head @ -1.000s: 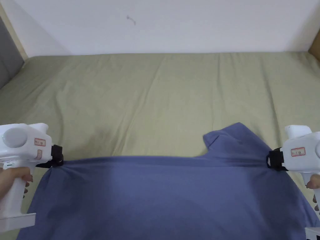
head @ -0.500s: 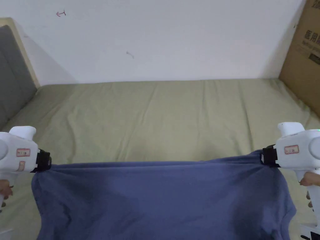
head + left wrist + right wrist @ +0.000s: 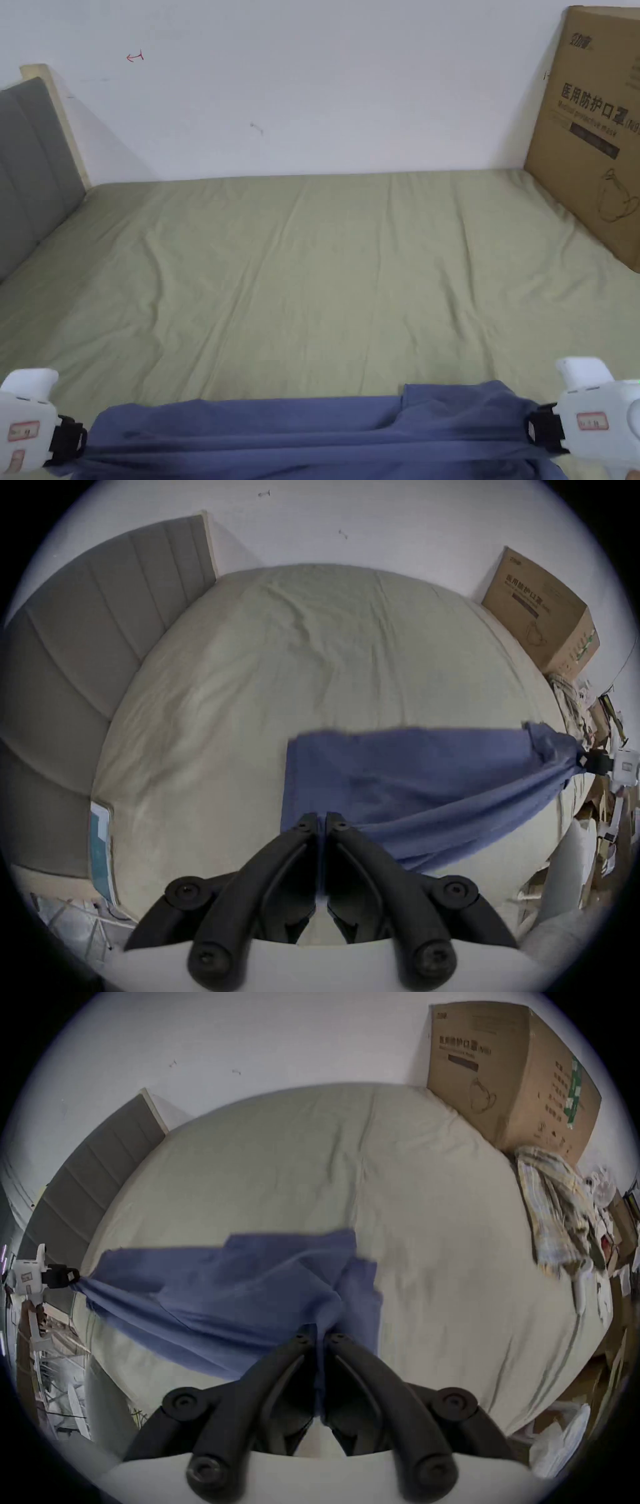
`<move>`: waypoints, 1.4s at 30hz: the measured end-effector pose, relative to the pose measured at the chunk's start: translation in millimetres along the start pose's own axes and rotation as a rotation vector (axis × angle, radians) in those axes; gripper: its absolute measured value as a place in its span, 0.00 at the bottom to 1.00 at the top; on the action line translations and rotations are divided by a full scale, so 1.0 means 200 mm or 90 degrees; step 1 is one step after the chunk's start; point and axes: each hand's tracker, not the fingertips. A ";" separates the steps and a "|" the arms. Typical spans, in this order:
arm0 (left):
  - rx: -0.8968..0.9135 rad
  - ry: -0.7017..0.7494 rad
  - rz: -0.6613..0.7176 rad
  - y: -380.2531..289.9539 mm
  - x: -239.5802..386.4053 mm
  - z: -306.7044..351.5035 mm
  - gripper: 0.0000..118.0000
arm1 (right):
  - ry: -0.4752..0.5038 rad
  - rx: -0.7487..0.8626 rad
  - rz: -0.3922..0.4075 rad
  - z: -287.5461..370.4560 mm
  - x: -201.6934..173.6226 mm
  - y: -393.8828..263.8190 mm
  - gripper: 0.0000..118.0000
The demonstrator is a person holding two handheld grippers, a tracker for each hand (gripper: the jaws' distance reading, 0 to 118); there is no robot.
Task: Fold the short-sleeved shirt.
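Now shirt stretches between left gripper and right gripper

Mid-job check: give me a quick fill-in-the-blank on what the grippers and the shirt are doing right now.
1. The shirt stretched between the two grippers is ____ in colour.
2. The left gripper is shut on the ____.
3. The right gripper holds the shirt above a bed covered by a pale ____ sheet.
4. At the bed's far right corner stands a cardboard ____.

Missing words: blue; shirt; green; box
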 end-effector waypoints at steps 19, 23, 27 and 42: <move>0.049 -0.004 0.098 -0.12 -0.11 0.06 0.73 | -0.096 0.076 0.020 0.10 -0.12 -0.07 0.55; 0.078 -0.050 0.111 -0.09 0.00 0.20 0.72 | -0.072 0.154 0.008 0.19 -0.26 0.02 0.55; 0.104 -0.125 0.095 -0.10 0.10 0.29 0.00 | -0.073 0.205 0.050 0.20 -0.44 0.04 0.11; 0.088 -0.143 0.163 -0.25 -0.04 0.23 0.00 | -0.041 0.347 0.004 0.24 -0.67 0.00 0.01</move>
